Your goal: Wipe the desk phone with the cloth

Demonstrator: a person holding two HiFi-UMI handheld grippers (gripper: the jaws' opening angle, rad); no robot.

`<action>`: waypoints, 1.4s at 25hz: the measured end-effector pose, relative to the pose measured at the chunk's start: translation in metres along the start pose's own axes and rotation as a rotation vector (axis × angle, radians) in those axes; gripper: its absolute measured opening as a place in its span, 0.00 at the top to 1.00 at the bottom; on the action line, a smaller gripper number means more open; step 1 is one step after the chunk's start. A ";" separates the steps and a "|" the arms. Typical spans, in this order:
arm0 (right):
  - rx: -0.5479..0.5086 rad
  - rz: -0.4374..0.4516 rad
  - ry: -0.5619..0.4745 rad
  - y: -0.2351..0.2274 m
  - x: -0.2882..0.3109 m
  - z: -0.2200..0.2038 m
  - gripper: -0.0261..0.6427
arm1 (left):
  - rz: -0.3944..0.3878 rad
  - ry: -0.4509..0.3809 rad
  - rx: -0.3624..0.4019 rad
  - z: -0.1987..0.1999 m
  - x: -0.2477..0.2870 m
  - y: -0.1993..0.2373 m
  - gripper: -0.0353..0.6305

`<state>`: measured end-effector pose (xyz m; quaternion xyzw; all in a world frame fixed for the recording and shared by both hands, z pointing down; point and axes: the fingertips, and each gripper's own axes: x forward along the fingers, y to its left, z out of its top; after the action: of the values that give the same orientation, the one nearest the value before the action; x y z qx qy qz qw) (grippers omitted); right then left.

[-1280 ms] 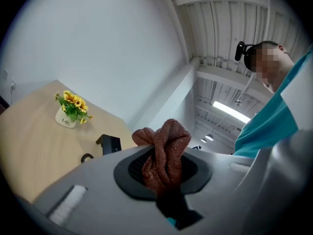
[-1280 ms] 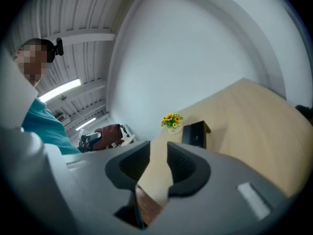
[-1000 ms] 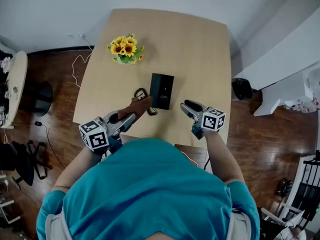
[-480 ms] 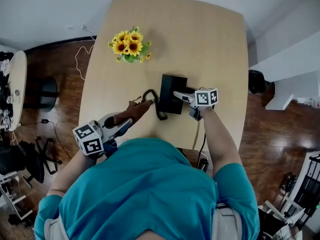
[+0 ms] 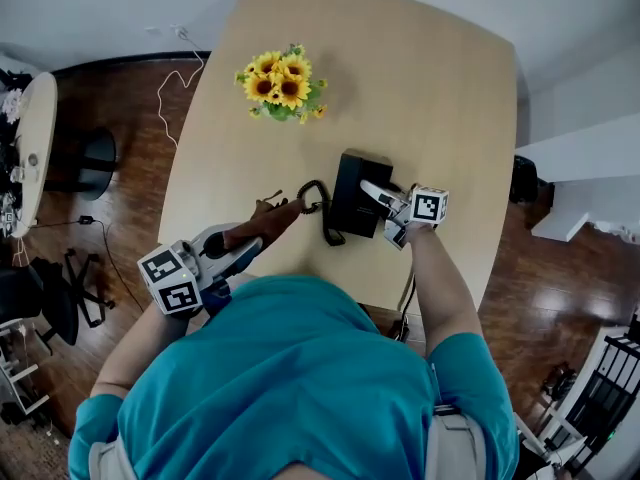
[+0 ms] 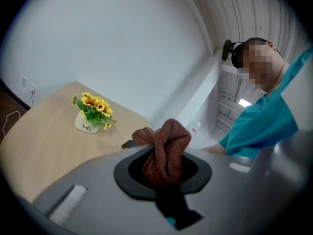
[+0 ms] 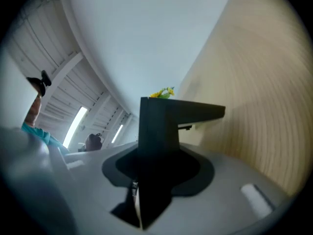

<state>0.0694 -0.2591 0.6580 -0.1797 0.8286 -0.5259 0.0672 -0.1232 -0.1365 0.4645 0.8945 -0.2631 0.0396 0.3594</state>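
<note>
- the left gripper (image 5: pixel 258 238) sits at the worktop's near left edge, its jaws clenched on a bunched brown cloth (image 6: pixel 165 148) that sticks out past the tips towards the phone.
- a white pot of sunflowers (image 5: pixel 283 83) stands further back on the pale wooden worktop (image 5: pixel 430 88), well apart from both grippers.
- the black coiled cord (image 5: pixel 318 208) curls just beside the cloth's end, on the phone's left side.
- the black desk phone (image 5: pixel 352 193) stands near the front edge, between the two grippers.
- the right gripper (image 5: pixel 378 192) reaches in from the right; its jaws have just been closing and now grasp the phone's raised edge.
</note>
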 end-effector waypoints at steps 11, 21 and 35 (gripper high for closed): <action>-0.234 0.053 0.009 0.084 0.000 -0.005 0.72 | -0.117 0.023 0.255 0.070 0.058 -0.002 0.84; -0.317 0.100 0.089 0.134 0.005 -0.033 0.72 | -0.435 0.593 0.823 0.024 0.150 -0.036 0.85; -0.310 0.125 0.101 0.142 0.006 -0.040 0.72 | -0.452 0.785 0.741 -0.001 0.181 -0.007 0.85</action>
<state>0.0192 -0.1731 0.5486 -0.1094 0.9117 -0.3950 0.0298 0.0359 -0.2115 0.5078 0.9128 0.1187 0.3797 0.0929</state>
